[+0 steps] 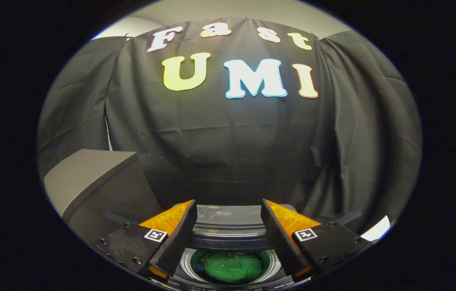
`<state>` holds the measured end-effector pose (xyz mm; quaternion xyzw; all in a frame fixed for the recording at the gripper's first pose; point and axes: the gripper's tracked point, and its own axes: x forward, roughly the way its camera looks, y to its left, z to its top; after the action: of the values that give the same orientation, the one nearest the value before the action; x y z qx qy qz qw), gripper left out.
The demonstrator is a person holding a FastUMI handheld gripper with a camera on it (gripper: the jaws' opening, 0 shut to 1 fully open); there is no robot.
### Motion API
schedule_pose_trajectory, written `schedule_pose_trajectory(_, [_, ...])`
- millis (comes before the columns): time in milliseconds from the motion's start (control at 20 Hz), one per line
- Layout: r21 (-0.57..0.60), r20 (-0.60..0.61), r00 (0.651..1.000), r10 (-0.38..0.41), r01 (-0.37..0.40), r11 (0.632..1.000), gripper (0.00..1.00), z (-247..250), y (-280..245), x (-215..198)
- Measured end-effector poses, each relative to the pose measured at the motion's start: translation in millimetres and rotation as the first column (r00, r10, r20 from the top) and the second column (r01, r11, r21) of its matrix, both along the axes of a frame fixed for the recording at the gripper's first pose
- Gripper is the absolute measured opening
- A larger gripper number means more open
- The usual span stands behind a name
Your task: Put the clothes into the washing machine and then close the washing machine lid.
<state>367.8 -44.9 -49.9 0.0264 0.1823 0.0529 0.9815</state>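
While the gripper hangs above the washing machine, its two fingers stand wide apart, and nothing sits between them: no cloth, no rim, just open air over the machine. Look down through that gap and there it is, the green clothing, bunched in a heap at the bottom of the round drum, well below the fingertips and touching neither of them. It's inside the tub, folks, ringed by the pale metal wall of the drum. Just beyond the opening, between the two fingers, the dark lid stands raised behind the drum, its glossy face catching a bit of reflection; the tub is plainly uncovered. Off to the left, past the left finger, a grey box-shaped cabinet sits near the machine, its flat top lit and its side in shadow. Behind everything hangs the black cloth wall, creased and draped, with a strip of pale ceiling above it.
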Motion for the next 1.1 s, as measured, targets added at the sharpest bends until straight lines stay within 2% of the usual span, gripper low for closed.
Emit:
schedule_pose_trajectory(150, [-0.006, -0.061, 0.998, 0.007, -0.007, 1.000, 0.98, -34, 3, -33])
schedule_pose_trajectory(400, [-0.025, -0.049, 0.999, -0.001, 0.000, 1.000, 0.99, -48, -1, -71])
schedule_pose_trajectory(700, [0.020, 0.074, 0.996, -0.040, 0.038, 0.999, 0.99, -18, -1, -122])
schedule_pose_trajectory(1100, [0.034, 0.230, 0.971, -0.063, 0.056, 0.998, 0.98, 32, -7, -200])
